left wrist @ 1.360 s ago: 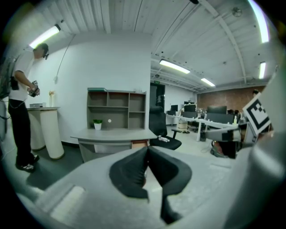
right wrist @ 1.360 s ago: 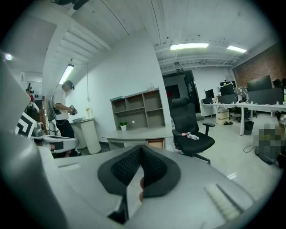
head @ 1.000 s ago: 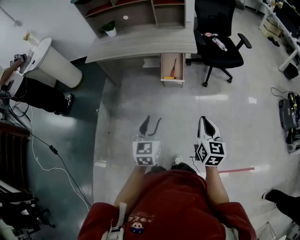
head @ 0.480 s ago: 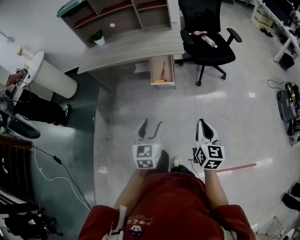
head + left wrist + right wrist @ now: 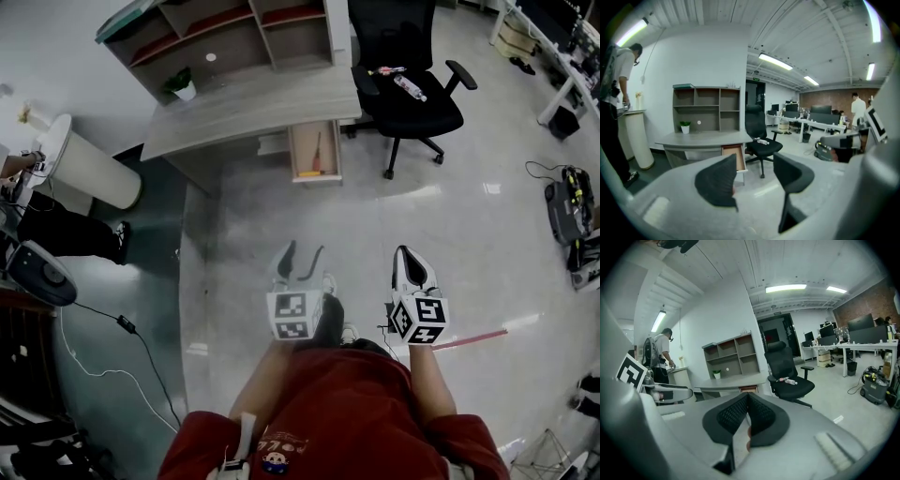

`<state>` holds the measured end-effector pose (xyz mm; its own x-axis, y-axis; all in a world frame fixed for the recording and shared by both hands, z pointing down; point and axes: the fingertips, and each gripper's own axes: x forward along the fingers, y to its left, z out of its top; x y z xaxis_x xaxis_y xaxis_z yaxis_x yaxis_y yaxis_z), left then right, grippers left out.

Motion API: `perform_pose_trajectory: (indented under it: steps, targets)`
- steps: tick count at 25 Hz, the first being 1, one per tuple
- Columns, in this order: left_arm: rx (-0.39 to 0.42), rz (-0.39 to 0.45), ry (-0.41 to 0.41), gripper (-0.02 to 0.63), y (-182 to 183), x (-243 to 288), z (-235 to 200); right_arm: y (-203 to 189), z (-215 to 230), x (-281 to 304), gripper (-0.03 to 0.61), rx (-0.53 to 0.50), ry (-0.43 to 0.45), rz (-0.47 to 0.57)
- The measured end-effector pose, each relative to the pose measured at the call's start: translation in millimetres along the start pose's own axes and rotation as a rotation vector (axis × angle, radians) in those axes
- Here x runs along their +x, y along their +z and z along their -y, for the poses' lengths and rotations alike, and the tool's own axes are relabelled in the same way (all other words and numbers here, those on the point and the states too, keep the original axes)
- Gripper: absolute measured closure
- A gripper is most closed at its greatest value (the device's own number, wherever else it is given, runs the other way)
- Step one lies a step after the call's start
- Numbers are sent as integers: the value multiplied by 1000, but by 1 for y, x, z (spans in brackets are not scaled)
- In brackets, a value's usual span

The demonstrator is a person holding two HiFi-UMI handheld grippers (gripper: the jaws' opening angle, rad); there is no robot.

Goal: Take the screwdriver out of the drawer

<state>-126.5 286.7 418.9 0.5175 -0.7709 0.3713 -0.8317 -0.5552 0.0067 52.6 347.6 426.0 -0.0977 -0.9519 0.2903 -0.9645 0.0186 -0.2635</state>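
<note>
Two grippers, head view: left gripper (image 5: 303,257) and right gripper (image 5: 407,255) side by side over grey floor (image 5: 422,216), both well short of the desk
Left jaws: spread wide, only floor between them
Right jaws: closed tip to tip, holding nothing
Screwdriver (image 5: 316,157): lying lengthwise in the pulled-out drawer (image 5: 315,176), yellow handle nearest the drawer front
Drawer position: sticks out from under the worktop (image 5: 253,103), well ahead of both grippers
Beside the drawer: black office chair (image 5: 408,98) just to its right, bottle (image 5: 410,87) on the seat
On the worktop: shelf unit (image 5: 225,37) at the back, small potted plant (image 5: 182,86)
Off to the left: white round pedestal (image 5: 80,169), cable (image 5: 122,323) across the dark floor
Near the right gripper: red strip (image 5: 473,339) on the floor
Left gripper view: left gripper (image 5: 754,176) jaws well apart, drawer (image 5: 739,158) seen just over the left jaw, chair (image 5: 759,136) over the gap; person (image 5: 616,93) standing far left
Right gripper view: right gripper (image 5: 747,399) pads pressed together, empty; worktop (image 5: 731,380) behind the tips, chair (image 5: 787,371) to the right, floor machine (image 5: 874,387) far right
</note>
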Motion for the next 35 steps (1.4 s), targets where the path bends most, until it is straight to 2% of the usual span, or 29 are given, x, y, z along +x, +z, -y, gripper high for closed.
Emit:
perform_pose_trajectory:
  steps: [14,23,35]
  targets:
    - [-19,-18,-35,376,38,112,-99,48,-15,144,580,-20,-31,-28]
    - [-45,-10,-44,376,62,162,-166,71,-34,219,580,-36,-58,-54]
    - [-35,-34,-66,376,70,216,-200,87,-29,280,580,-28,-83,-47]
